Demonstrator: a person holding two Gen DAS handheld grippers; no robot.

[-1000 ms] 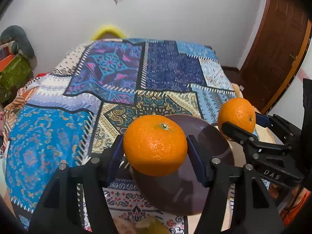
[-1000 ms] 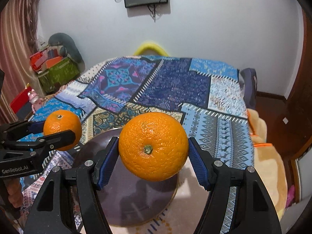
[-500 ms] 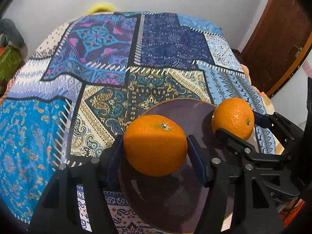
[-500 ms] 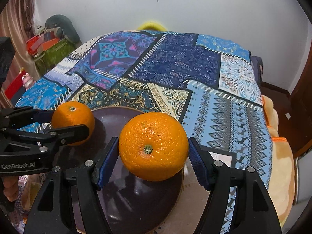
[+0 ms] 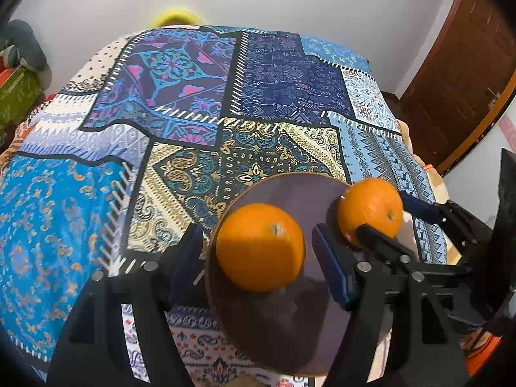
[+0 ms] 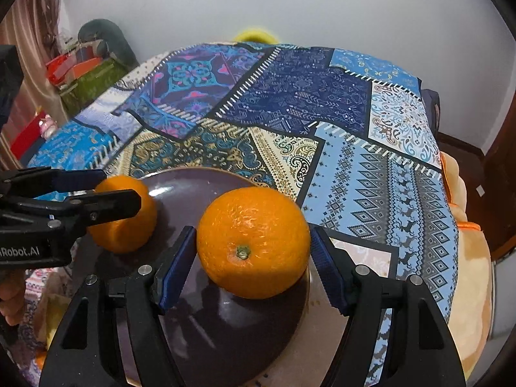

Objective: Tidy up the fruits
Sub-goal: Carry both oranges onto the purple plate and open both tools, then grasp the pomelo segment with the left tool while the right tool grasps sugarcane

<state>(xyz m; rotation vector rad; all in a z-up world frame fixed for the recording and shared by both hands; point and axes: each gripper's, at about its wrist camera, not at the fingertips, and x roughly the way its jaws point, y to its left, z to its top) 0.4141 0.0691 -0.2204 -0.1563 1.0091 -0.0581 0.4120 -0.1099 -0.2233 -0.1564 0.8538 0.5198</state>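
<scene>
Left wrist view. The left gripper (image 5: 258,251) stood over the dark plate (image 5: 290,332), its jaws having just been opening; a gap showed between each blue pad and the left orange (image 5: 259,246), which looked released onto the plate. The fruit was blurred. Being round, it had no long axis; its stem scar pointed up and toward the far side. The right orange (image 5: 371,211) lay at the plate's right edge.

Right wrist view. The right gripper (image 6: 253,254) framed the right orange (image 6: 253,243), its pads parted slightly from the peel on both sides, stem scar facing the camera. The fruit rested on the plate (image 6: 193,187). A good release would probably need wider jaws, then a straight withdrawal so neither fruit rolls on the bedspread (image 6: 371,167).
</scene>
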